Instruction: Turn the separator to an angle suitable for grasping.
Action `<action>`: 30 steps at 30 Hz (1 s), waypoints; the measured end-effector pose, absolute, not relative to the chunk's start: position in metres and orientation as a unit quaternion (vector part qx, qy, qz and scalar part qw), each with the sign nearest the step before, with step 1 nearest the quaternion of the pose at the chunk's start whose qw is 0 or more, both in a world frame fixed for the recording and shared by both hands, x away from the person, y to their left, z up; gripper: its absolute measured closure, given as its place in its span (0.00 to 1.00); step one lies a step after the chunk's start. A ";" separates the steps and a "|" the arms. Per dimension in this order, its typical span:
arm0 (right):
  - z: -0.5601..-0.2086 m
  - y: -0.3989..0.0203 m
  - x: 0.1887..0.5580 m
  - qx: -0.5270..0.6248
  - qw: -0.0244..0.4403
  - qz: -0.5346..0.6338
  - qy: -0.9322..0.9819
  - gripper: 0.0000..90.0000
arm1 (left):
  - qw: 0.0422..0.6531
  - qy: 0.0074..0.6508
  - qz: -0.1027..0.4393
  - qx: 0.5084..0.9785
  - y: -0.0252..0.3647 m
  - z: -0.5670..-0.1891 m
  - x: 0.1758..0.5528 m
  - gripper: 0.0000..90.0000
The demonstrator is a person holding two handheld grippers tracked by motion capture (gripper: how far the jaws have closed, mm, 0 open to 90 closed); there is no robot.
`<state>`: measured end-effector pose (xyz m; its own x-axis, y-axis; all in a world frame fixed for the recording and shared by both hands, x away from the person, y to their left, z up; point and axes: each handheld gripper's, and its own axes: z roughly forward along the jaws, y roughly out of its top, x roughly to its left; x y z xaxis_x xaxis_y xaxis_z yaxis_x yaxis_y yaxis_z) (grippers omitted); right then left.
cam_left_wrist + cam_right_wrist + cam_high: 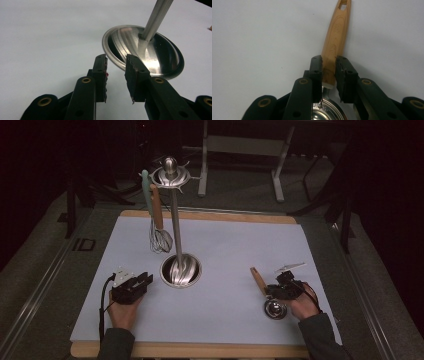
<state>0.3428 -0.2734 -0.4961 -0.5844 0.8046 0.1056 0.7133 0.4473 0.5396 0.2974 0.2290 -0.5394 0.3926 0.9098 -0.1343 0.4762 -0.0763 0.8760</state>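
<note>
White table | ladle flat, handle pointing away | right gripper astride

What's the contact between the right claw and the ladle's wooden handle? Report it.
Cannot tell. In the right gripper view the right claw straddles the wooden handle; its jaws sit close along both edges, with neither gap nor contact plain.

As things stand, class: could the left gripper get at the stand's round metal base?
Probably yes. The left gripper sits open right beside the base, with bare white mat between them and nothing held.
</note>
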 end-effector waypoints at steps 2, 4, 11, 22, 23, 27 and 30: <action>-0.496 -0.275 0.344 0.454 0.076 0.276 0.843 0.84 | 0.462 0.499 0.235 0.695 0.229 -0.539 0.297 0.79; -0.496 -0.275 0.345 0.459 0.068 0.273 0.843 0.80 | 0.462 0.499 0.235 0.695 0.229 -0.539 0.297 0.79; -0.502 -0.275 0.351 0.477 0.037 0.261 0.838 0.74 | 0.462 0.499 0.235 0.695 0.229 -0.539 0.297 0.79; -0.505 -0.256 0.353 0.464 0.021 0.230 0.855 0.77 | 0.461 0.498 0.236 0.696 0.229 -0.539 0.297 0.79; -0.505 -0.253 0.353 0.460 0.028 0.220 0.860 0.77 | 0.461 0.498 0.236 0.696 0.229 -0.539 0.297 0.79; -0.502 -0.241 0.352 0.440 0.032 0.189 0.877 0.78 | 0.462 0.498 0.235 0.695 0.229 -0.539 0.297 0.79; -0.500 -0.236 0.351 0.429 0.036 0.179 0.885 0.78 | 0.462 0.498 0.235 0.695 0.229 -0.539 0.297 0.79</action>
<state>0.3515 -0.2355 -0.5002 -0.6301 0.7713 0.0900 0.7457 0.5688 0.3469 0.2974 0.2290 -0.5394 0.3935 0.9095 -0.1339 0.4762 -0.0770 0.8760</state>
